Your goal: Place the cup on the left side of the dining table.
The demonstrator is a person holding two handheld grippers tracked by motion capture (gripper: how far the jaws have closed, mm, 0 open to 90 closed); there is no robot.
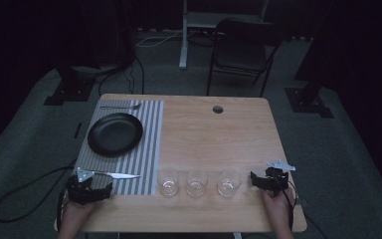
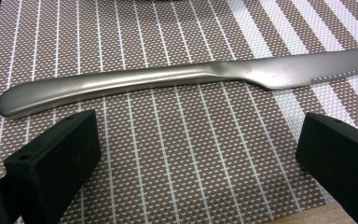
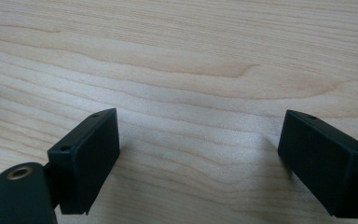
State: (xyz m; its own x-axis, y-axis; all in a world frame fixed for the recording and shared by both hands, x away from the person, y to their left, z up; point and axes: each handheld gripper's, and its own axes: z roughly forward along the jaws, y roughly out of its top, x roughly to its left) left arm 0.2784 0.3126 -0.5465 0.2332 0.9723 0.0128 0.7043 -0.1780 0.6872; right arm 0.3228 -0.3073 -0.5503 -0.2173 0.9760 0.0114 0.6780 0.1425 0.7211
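**Pale wood under both claws, dim room beyond**

Pale wood with a wavy grain makes up the surface [image 1: 214,139], and a round cable hole [image 1: 218,109] sits near its far edge. A grey striped placemat [image 1: 151,149] covers its left part. On the mat rests a black plate [image 1: 115,134], with a spoon [image 1: 122,106] lying beyond it along the mat's far edge. A steel knife [image 2: 168,79] lies across the mat's near edge, handle toward my left hand.

My left claw [image 2: 196,158] hovers low over the mat with its jaws spread wide and empty; the knife lies just past the tips, apart from them. My right claw [image 3: 200,149] sits at the surface's near right corner, jaws also spread wide over bare wood, gripping nothing.

Three clear glasses stand in a row along the near edge between my hands: the left glass [image 1: 167,181] just beside the mat, the middle glass [image 1: 196,182], and the right glass [image 1: 228,182] near my right claw.

Around the surface the room is dark. Grey carpet [image 1: 30,149] covers the floor. A black folding chair [image 1: 241,52] stands beyond the far edge, beside a white post [image 1: 183,35]. Black cables [image 1: 25,194] loop across the carpet at the left.
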